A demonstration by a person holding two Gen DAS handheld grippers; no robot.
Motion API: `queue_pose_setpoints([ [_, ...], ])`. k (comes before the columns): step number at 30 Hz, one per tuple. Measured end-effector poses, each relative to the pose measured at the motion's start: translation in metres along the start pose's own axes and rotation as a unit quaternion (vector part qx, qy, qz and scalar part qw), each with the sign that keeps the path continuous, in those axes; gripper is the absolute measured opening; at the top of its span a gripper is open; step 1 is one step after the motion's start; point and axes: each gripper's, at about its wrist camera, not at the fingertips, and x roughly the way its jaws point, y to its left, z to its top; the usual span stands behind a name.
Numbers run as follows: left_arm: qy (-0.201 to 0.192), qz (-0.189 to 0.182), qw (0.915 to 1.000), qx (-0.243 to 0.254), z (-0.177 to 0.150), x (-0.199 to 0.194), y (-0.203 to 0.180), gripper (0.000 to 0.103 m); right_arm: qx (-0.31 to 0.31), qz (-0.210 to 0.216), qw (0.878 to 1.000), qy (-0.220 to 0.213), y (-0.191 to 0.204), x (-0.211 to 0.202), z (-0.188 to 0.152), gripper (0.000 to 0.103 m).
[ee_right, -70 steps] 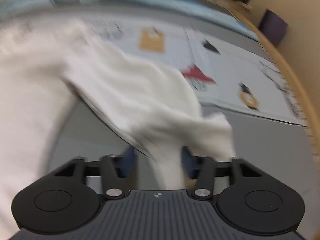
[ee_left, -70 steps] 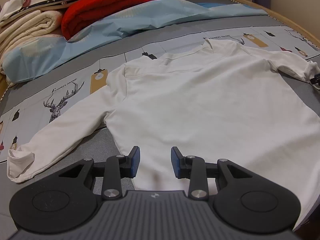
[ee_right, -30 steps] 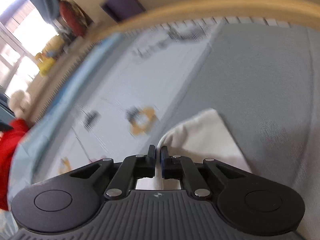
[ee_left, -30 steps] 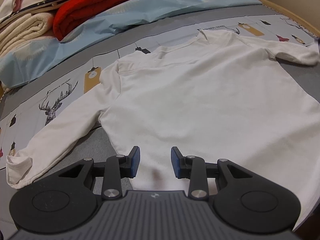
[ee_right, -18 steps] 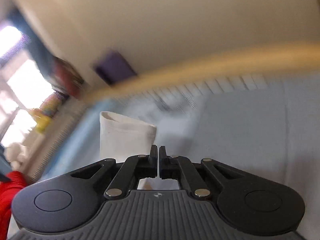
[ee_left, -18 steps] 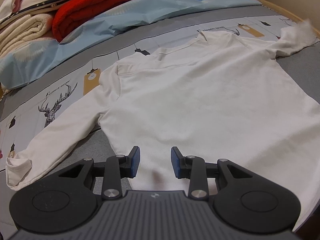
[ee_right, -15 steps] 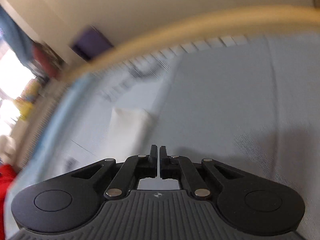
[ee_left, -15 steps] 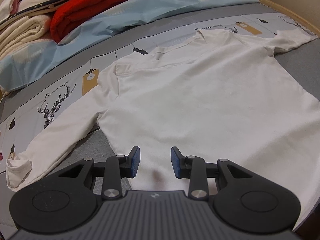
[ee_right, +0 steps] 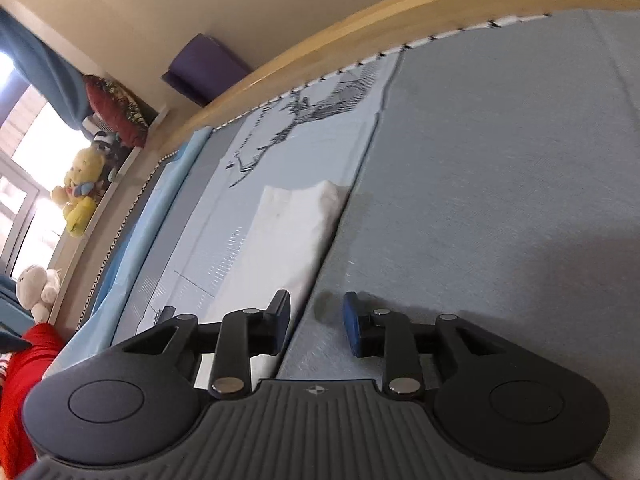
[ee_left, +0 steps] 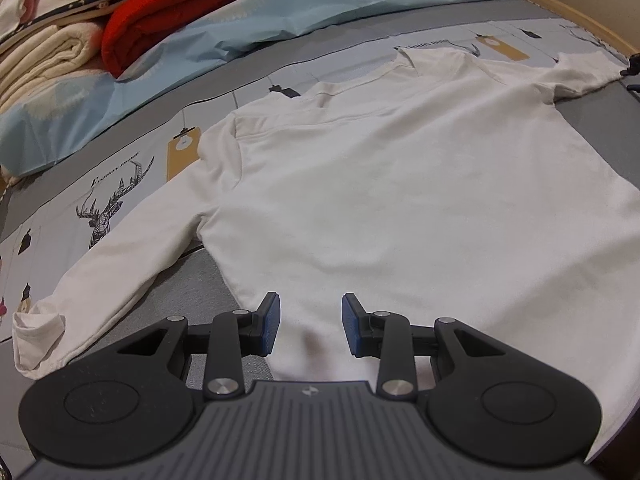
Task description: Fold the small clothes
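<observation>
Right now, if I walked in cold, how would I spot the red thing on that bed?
Start at the bed with its grey, deer-printed cover, where a white shirt lies spread flat. Look past the shirt's collar to the heap of bedding at the far side, above the pale blue sheet. The red blanket is the folded bundle beside the cream blanket, the only bright red in that pale pile.

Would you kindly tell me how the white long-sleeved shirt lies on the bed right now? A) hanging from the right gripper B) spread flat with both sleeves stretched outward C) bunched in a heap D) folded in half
B: the white long-sleeved shirt lies spread flat on the bed, one sleeve stretched toward each side.
</observation>
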Motion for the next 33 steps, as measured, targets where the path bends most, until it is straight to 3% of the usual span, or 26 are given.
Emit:
queue_pose_setpoints([
  [5, -0.001, -0.002, 1.0000, -0.008, 0.003, 0.000, 0.003, 0.038, -0.019, -0.006, 1.000, -0.017, 0.012, 0.010, 0.000, 0.031],
  [10, -0.002, -0.006, 1.0000, -0.004, 0.002, 0.000, 0.004, 0.038, -0.035, 0.004, 0.999, -0.008, 0.017, 0.021, -0.005, 0.002],
  [12, -0.003, -0.007, 1.0000, -0.006, 0.003, 0.001, 0.005, 0.038, -0.051, -0.013, 0.998, -0.030, 0.019, 0.016, -0.009, 0.001],
  [17, -0.010, -0.007, 0.9998, -0.013, 0.004, -0.003, 0.009, 0.038, -0.015, -0.127, 0.987, -0.101, 0.001, -0.009, -0.002, 0.000],
  [24, 0.000, -0.025, 0.9992, -0.030, -0.001, -0.004, 0.019, 0.039, 0.010, -0.134, 0.988, -0.076, 0.002, -0.031, 0.003, 0.006],
  [27, 0.031, -0.059, 0.9969, -0.042, -0.011, 0.003, 0.024, 0.046, -0.028, -0.139, 0.990, -0.016, 0.012, -0.035, -0.009, 0.009],
  [30, 0.106, -0.081, 0.9910, -0.010, -0.031, 0.020, 0.015, 0.047, -0.154, -0.200, 0.968, -0.006, 0.045, -0.051, -0.036, 0.013],
  [32, 0.161, -0.064, 0.9847, 0.019, -0.049, 0.031, 0.008, 0.047, -0.198, -0.170, 0.965, -0.002, 0.067, -0.074, -0.051, 0.013],
  [33, 0.168, -0.066, 0.9834, 0.017, -0.055, 0.031, 0.010, 0.047, -0.209, -0.143, 0.967, 0.006, 0.075, -0.086, -0.056, 0.016],
])
